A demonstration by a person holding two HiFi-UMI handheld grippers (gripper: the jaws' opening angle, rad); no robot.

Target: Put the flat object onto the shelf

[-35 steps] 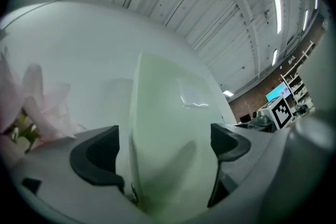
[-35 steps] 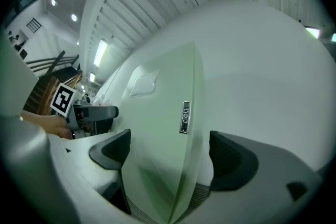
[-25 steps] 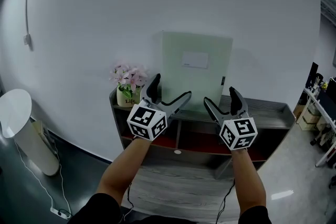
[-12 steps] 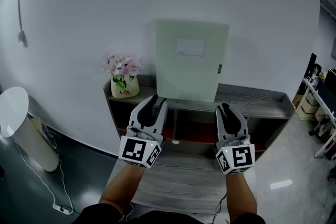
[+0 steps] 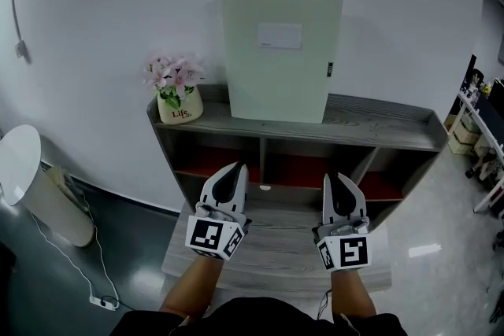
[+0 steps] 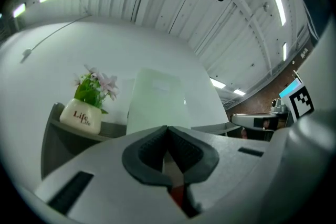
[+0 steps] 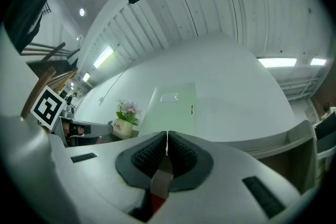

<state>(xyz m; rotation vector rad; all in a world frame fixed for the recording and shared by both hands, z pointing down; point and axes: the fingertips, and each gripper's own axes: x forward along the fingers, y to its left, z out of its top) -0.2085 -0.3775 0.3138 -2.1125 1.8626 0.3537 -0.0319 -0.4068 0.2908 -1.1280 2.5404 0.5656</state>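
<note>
A pale green flat panel (image 5: 281,57) with a white label stands upright on top of the grey wooden shelf (image 5: 378,131), leaning on the white wall. It also shows in the left gripper view as the panel (image 6: 157,99) and in the right gripper view as the panel (image 7: 173,105). My left gripper (image 5: 231,173) and right gripper (image 5: 340,184) are both shut with nothing between the pads. They hang side by side below the shelf top, over a low grey table (image 5: 279,240), well clear of the panel.
A cream pot of pink flowers (image 5: 176,89) stands at the shelf's left end beside the panel. The shelf has open compartments with red floors (image 5: 299,168). A white cylinder bin (image 5: 31,185) and a cable lie on the floor at left. Office furniture sits at far right.
Both grippers have drawn back from the panel and dropped below the shelf top, and their jaws went from wide open to shut. The panel stays upright on the shelf.
</note>
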